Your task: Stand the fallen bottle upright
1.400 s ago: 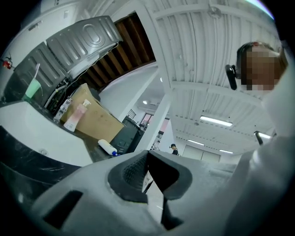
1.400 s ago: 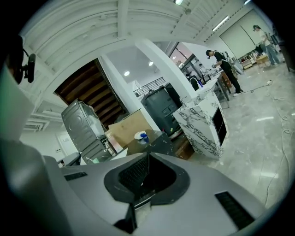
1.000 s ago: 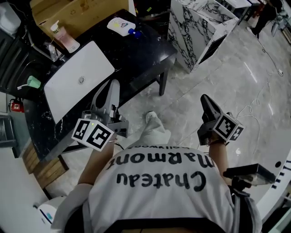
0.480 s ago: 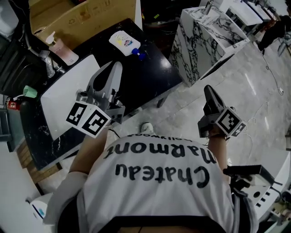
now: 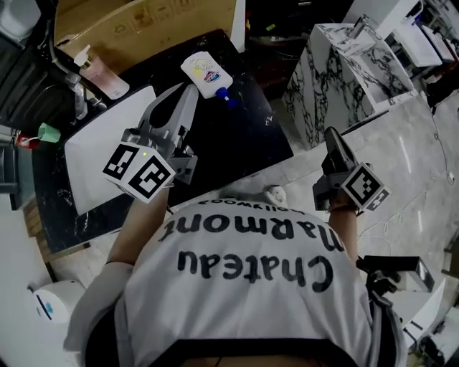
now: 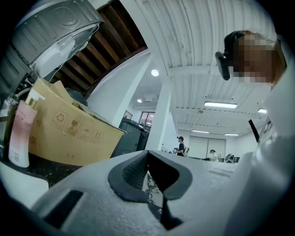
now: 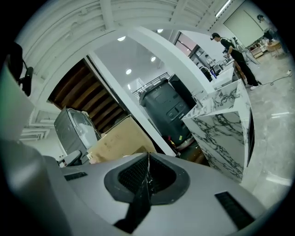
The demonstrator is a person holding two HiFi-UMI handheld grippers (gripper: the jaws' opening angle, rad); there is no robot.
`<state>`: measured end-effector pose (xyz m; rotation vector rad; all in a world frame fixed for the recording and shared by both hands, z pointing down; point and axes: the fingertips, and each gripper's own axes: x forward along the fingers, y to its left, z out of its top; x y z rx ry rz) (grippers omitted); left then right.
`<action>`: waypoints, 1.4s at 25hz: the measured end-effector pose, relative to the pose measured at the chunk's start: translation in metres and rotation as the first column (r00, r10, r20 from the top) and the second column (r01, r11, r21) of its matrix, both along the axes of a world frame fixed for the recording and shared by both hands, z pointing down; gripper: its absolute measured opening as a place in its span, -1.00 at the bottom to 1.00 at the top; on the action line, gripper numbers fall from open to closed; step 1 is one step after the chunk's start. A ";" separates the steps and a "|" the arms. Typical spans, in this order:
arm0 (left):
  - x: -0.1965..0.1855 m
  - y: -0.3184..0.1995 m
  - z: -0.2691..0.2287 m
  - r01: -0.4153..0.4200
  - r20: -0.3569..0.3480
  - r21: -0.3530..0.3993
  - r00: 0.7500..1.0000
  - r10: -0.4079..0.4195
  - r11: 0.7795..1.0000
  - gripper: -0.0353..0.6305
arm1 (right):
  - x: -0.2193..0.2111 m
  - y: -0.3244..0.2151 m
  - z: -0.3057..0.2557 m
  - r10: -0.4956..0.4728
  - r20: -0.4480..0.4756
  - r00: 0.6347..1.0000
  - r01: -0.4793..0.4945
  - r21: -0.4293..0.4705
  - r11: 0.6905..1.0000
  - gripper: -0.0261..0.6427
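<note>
The fallen bottle (image 5: 204, 73) lies on its side at the far end of the dark table (image 5: 240, 136), its blue cap toward the edge, so I judge it needs a grip round the body to be tipped up. The left gripper (image 5: 187, 93) hangs near it, jaws pressed together on nothing, not yet set for a grasp. The right gripper (image 5: 332, 137), likewise closed and empty, is held over the floor, well apart from the bottle

Glossy black tabletop (image 5: 244, 136); matt brown cardboard box (image 5: 143, 21); smooth white plastic bottle (image 5: 203, 74); polished marble floor (image 5: 401, 150).
</note>
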<state>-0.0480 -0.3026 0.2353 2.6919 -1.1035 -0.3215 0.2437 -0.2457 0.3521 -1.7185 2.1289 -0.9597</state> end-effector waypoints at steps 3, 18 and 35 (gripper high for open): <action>0.004 -0.016 0.001 0.062 0.022 -0.006 0.998 -0.062 0.998 -0.85 | 0.005 -0.038 -0.005 -0.094 -0.007 0.996 0.094 0.003 0.996 -0.87; 0.062 -0.072 0.120 0.043 0.870 0.043 0.489 -0.058 0.998 -0.84 | 0.036 -0.148 -0.025 -0.384 -0.037 0.922 0.386 0.051 0.921 -0.87; 0.071 -0.056 0.187 -0.435 0.910 -0.359 -0.360 0.207 0.826 -0.53 | 0.048 -0.160 0.007 -0.377 0.015 0.926 0.377 -0.004 0.926 -0.87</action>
